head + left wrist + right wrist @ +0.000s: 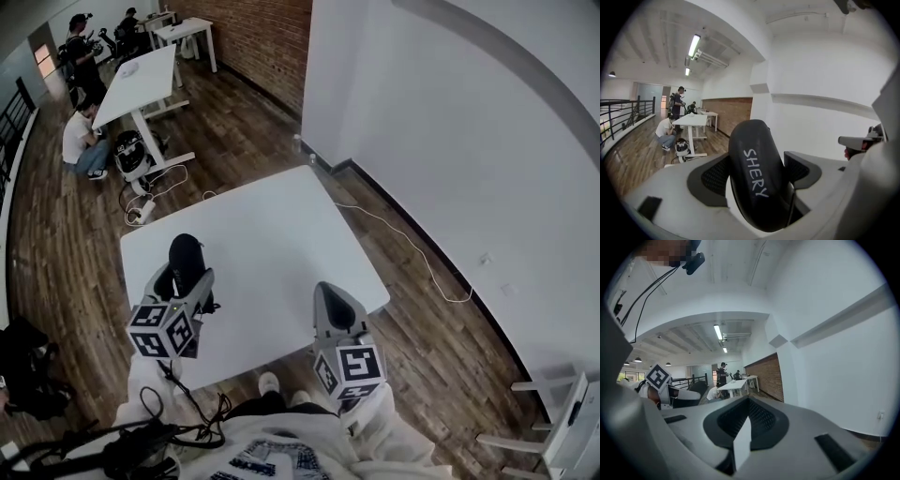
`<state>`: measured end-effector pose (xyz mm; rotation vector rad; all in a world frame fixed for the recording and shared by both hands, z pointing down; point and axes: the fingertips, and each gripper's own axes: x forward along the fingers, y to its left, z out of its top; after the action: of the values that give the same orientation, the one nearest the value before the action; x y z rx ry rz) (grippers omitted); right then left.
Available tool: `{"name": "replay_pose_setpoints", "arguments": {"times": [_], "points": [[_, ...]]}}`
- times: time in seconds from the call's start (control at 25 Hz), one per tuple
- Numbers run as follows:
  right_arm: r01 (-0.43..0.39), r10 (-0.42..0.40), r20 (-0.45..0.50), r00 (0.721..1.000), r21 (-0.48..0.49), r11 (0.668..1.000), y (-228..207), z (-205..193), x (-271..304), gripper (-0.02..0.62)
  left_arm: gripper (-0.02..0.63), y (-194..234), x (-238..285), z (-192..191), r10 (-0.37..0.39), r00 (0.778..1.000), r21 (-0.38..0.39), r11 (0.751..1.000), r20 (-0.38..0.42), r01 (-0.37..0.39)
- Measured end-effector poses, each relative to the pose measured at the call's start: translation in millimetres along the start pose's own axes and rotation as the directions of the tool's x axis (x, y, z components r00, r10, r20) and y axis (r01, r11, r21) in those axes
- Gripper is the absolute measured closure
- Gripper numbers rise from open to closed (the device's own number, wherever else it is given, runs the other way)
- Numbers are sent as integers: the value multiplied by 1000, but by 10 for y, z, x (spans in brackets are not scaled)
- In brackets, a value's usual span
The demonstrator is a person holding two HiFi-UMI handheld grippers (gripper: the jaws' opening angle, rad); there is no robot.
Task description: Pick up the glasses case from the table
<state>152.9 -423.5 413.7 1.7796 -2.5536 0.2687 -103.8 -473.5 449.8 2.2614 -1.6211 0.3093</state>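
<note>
1. The left gripper (pixel 190 284) has its jaws clamped on the glasses case (pixel 754 187), with one dark ribbed pad pressing on each of the case's long flanks. The jaws stand wide because the case fills the gap between them.
2. The black hard-shell case, lettered "SHERY", sits squarely between these jaws. Its long axis runs across the closing direction, from deep in the throat up and out past the tips, leaning a little to the left pad's side. Its rounded far end sticks out beyond the fingertips, while its near end is buried low between the pads.
3. In the head view the case hangs at the tips over the near left part of the white table (pixel 272 234). I judge it clear of the tabletop, since nothing shows under it in the left gripper view.
4. The pick looks essentially made. What remains depends on the pads keeping their hold on the smooth, curved shell, which could pivot about the line between them.
5. The right gripper (pixel 328 295) has its jaws closed together on nothing. The case lies well off to their left, so this hand is the farther one and has no part in the hold.
</note>
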Motion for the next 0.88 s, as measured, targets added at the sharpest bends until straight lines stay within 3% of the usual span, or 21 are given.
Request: {"name": "replay_pose_setpoints", "arguments": {"times": [0.24, 0.4, 0.88], "points": [[-62, 62, 29, 998, -11, 998, 227, 186, 214, 591, 229, -41, -308, 377, 14, 994, 56, 998, 104, -20], [-83, 84, 36, 996, -8, 996, 360, 250, 246, 591, 229, -61, -406, 446, 7, 992, 35, 999, 130, -12], [-93, 94, 36, 995, -40, 995, 477, 307, 233, 594, 229, -118, -442, 473, -5, 991, 85, 996, 132, -7]]}}
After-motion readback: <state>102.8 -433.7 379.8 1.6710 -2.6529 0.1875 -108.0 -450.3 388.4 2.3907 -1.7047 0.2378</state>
